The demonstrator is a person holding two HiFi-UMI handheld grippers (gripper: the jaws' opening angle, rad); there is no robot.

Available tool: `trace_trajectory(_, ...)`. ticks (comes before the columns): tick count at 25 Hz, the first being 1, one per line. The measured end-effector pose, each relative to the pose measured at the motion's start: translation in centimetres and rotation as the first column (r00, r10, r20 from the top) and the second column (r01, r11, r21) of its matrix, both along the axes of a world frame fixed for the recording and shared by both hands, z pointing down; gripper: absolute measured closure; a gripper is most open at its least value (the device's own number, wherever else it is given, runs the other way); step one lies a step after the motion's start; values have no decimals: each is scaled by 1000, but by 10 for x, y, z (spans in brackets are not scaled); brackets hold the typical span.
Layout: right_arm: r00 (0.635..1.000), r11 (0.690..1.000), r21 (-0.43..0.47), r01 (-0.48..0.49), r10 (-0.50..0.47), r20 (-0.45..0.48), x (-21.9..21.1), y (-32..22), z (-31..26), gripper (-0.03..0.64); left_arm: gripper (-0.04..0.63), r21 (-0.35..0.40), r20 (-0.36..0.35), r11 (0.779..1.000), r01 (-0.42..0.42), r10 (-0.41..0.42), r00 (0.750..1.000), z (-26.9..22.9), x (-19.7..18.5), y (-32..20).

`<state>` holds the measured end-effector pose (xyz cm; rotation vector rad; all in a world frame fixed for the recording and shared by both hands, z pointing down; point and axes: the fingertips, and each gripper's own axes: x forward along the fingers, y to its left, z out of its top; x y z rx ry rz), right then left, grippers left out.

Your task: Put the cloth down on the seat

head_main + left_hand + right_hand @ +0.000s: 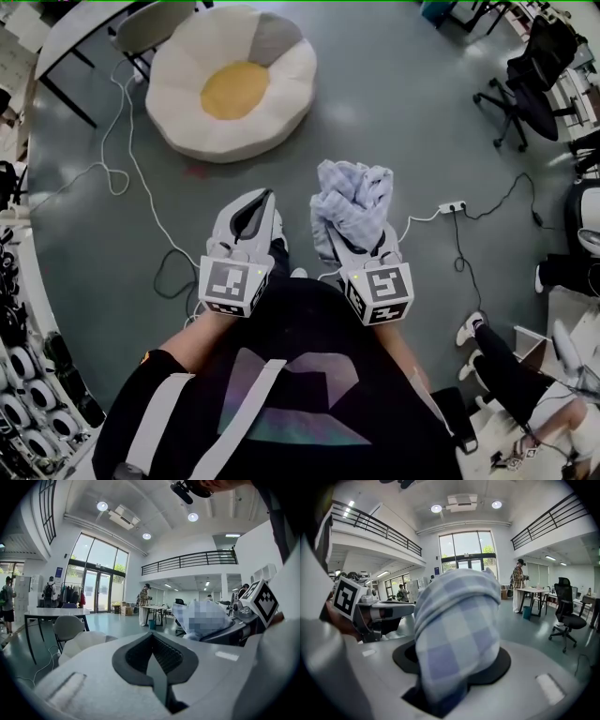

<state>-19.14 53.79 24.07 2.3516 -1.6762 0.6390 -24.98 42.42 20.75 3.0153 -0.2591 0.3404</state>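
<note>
The left cube [232, 286] and the right cube [380, 292] each carry black-and-white square markers, and the patterns differ. The black top [309, 375] below them shows a pale angular graphic. No letters can be read on any of these.

The left claw [267, 197] is clenched, tips together, with nothing in it. Just beside it, the right claw [364, 246] grasps the cloth [349, 202], a pale blue check bunched up over its jaws. The cloth hangs above the floor [394, 122], well apart from the seat [230, 89].

The floor is smooth, grey-green and slightly shiny. At far left stands a table [70, 37] with a chair [155, 23], and a white cable [141, 187] loops down from there past the seat. The seat is a round white cushion with a yellow middle and one grey patch, lying flat on the floor. To the right lies a white power strip [453, 206] with a black lead, then a black office chair [530, 89]. At lower right there is another person's shoe [472, 328].

The room is a tall hall with high windows [466, 550], a railed gallery [187, 560] and round ceiling lamps [102, 506].
</note>
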Motion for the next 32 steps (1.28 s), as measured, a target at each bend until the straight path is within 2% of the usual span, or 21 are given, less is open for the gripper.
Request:
trace_trajectory(7,1000,1000,-18,-17,17,22,62,-57,0,380,597,-11,26,1000,14,-14,1000,-5,60,-64)
trace_trajectory(14,1000,1000,12,-26,26,2,73,-71,5,379,597,11,3,1000,-2,2,1000,8,68,-74)
trace_trajectory(19,999,999,0,-40,40,6,110,-130,-3,380,597,8,14,1000,-11,11,1000,0,105,-135)
trace_trajectory(22,999,999,-4,-44,44,3,121,-151,-6,379,597,-8,12,1000,-20,20,1000,-1,118,-154)
trace_trajectory(32,1000,1000,-22,-4,3,-30,134,-189,-13,380,597,7,-32,1000,14,-14,999,-8,130,-193)
